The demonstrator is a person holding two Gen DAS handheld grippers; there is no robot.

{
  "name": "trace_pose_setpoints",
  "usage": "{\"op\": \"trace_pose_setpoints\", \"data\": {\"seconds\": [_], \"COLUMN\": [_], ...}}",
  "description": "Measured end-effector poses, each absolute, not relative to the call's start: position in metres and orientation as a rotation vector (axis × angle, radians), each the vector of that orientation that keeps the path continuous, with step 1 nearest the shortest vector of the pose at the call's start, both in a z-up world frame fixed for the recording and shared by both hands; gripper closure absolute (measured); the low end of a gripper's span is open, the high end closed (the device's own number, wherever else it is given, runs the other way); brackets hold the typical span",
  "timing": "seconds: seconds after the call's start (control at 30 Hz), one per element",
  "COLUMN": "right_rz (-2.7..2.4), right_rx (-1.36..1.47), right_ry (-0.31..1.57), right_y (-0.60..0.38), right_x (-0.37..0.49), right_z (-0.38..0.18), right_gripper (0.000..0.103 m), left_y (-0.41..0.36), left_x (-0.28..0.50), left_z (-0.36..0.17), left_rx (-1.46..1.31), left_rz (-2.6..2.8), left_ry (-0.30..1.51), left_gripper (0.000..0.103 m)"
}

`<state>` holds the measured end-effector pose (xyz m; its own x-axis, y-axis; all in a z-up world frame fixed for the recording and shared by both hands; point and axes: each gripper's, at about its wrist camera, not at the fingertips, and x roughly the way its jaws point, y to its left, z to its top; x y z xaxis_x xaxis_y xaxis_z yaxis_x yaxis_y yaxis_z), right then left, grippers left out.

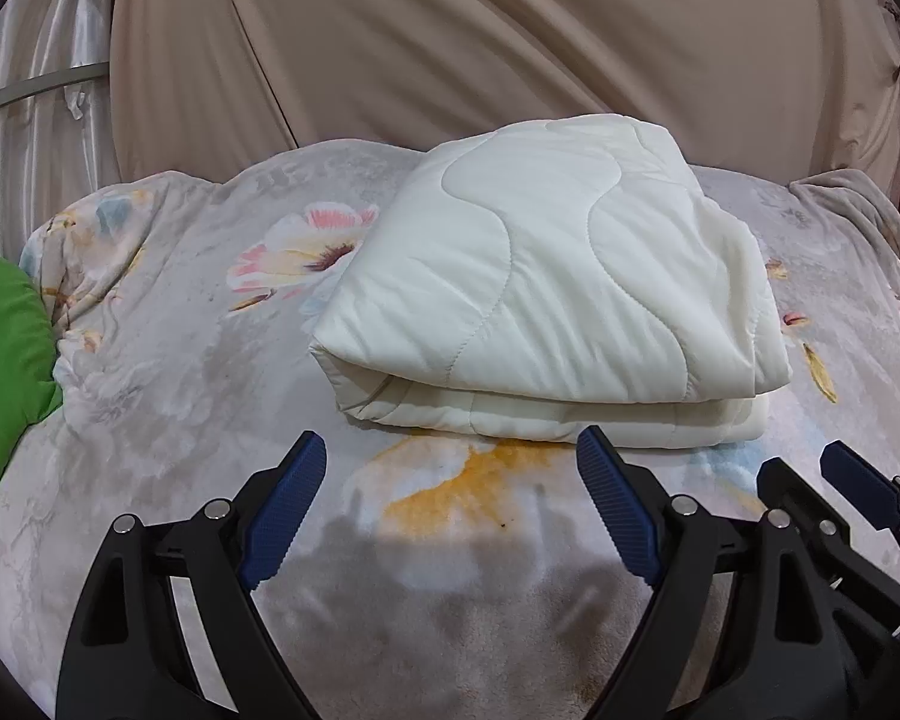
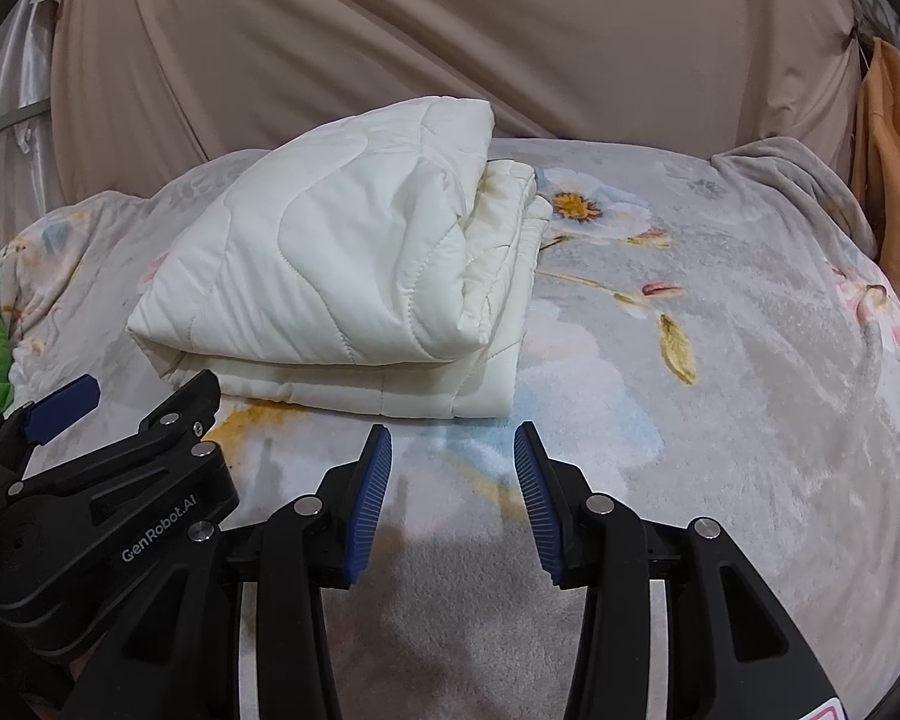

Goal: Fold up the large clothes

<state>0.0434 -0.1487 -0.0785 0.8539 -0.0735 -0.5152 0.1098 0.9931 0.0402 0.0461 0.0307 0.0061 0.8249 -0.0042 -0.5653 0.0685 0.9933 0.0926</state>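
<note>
A cream quilted blanket [image 1: 546, 288] lies folded into a thick stack on the flowered bed cover [image 1: 168, 408]; it also shows in the right wrist view [image 2: 342, 294]. My left gripper [image 1: 450, 504] is open and empty, held just short of the blanket's near edge. My right gripper [image 2: 453, 498] is open and empty, just in front of the blanket's near right corner. The right gripper shows at the right edge of the left wrist view [image 1: 810, 516]. The left gripper shows at the left of the right wrist view [image 2: 114, 414].
A green cushion [image 1: 6, 372] lies at the bed's left edge. A beige curtain [image 1: 510, 42] hangs behind the bed. An orange garment [image 2: 894, 180] hangs at the far right. A metal rail [image 1: 36, 87] stands at the back left.
</note>
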Motion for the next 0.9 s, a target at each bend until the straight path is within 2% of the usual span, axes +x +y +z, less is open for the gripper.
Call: {"op": "trace_pose_setpoints", "data": {"seconds": [0.9], "right_rz": [-0.102], "right_rx": [0.058], "right_ry": [0.531], "right_y": [-0.1472], "right_x": [0.0433], "right_z": [-0.0736], "right_gripper": [0.060], "left_y": [0.0308], "left_x": [0.0477], "left_z": [0.0106], "left_rx": [0.110], "left_rz": [-0.076], "left_ry": [0.600], "left_gripper": [0.020]}}
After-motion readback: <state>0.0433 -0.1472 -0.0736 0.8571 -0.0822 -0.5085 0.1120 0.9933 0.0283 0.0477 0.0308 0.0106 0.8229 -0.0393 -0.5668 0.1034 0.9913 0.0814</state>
